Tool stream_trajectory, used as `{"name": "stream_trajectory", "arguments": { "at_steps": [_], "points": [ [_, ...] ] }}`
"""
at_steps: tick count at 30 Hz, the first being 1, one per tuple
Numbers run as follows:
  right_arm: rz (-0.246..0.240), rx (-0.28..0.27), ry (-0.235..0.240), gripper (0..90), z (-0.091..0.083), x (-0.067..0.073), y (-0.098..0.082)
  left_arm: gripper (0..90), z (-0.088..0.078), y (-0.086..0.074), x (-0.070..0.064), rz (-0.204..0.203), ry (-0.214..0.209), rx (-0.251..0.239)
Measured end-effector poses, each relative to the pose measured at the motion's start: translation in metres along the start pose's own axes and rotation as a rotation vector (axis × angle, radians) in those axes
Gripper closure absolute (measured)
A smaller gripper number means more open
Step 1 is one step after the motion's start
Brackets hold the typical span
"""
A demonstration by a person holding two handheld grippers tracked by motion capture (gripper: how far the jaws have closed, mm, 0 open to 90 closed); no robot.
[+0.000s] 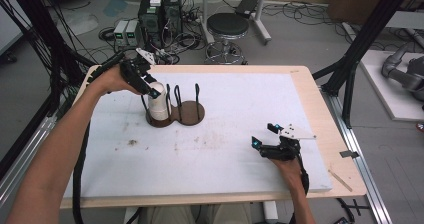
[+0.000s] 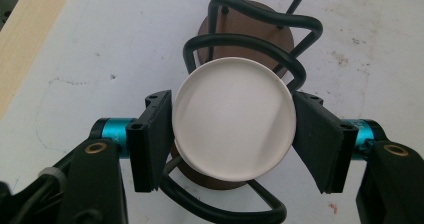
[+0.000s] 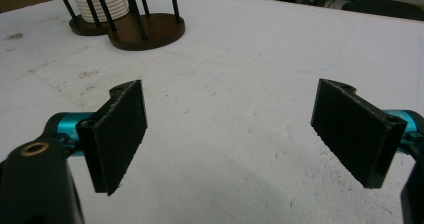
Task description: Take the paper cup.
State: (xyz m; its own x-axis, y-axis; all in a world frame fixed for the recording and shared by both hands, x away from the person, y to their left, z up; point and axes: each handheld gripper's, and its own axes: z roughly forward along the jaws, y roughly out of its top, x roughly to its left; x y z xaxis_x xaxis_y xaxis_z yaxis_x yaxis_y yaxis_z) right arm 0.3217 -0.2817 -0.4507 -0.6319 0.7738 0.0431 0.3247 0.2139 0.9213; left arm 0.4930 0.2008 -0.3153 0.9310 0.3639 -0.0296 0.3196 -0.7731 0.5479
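The left gripper (image 2: 232, 134) clamps both pads on the white cup stack (image 2: 232, 125), seated in the wire rack (image 1: 175, 111) at the table's (image 1: 310, 99) 10 o'clock. The right gripper (image 3: 230, 134) gapes wide, holding nothing, at 4 o'clock.

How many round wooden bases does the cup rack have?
2. One base sits at the left under the white cup stack that the left gripper clamps; the other base adjoins it on the right, with no cups. More may be hidden.
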Motion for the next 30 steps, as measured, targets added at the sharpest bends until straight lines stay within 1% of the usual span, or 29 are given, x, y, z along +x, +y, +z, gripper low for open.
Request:
{"name": "stream_trajectory", "arguments": {
  "at_steps": [6,9,12,16,19,21,23,27,28,30],
  "points": [
    [-0.003,0.0,0.0,15.0,0.0,0.0,0.0,35.9,-0.002,0.001,-0.001,-0.009,0.014,0.004],
    [-0.005,0.001,0.0,15.1,0.0,0.0,0.0,36.1,-0.006,0.002,-0.001,-0.016,0.029,0.004],
    [-0.006,0.001,0.0,15.0,0.0,0.0,0.0,36.3,-0.011,0.004,-0.001,-0.022,0.033,-0.002],
    [-0.006,0.001,-0.001,15.0,0.0,0.0,0.0,36.4,-0.024,0.011,-0.003,-0.03,0.056,-0.011],
    [-0.007,0.002,-0.001,15.0,0.0,0.0,0.0,36.6,-0.036,0.016,-0.005,-0.035,0.062,-0.022],
    [-0.008,0.002,-0.002,15.1,0.0,0.001,0.0,36.7,-0.044,0.02,-0.007,-0.033,0.068,-0.022],
    [-0.007,0.001,-0.002,15.0,0.0,0.001,0.0,36.7,-0.053,0.024,-0.008,-0.031,0.072,-0.031],
    [-0.01,0.0,-0.003,15.0,0.0,0.001,0.0,36.8,-0.074,0.033,-0.011,-0.024,0.095,-0.053],
    [-0.01,0.001,-0.004,15.0,0.0,0.001,0.0,36.8,-0.077,0.034,-0.011,-0.028,0.096,-0.059],
    [-0.01,0.0,-0.004,15.0,0.0,0.001,0.0,36.8,-0.084,0.038,-0.012,-0.02,0.105,-0.067]
  ]
}}
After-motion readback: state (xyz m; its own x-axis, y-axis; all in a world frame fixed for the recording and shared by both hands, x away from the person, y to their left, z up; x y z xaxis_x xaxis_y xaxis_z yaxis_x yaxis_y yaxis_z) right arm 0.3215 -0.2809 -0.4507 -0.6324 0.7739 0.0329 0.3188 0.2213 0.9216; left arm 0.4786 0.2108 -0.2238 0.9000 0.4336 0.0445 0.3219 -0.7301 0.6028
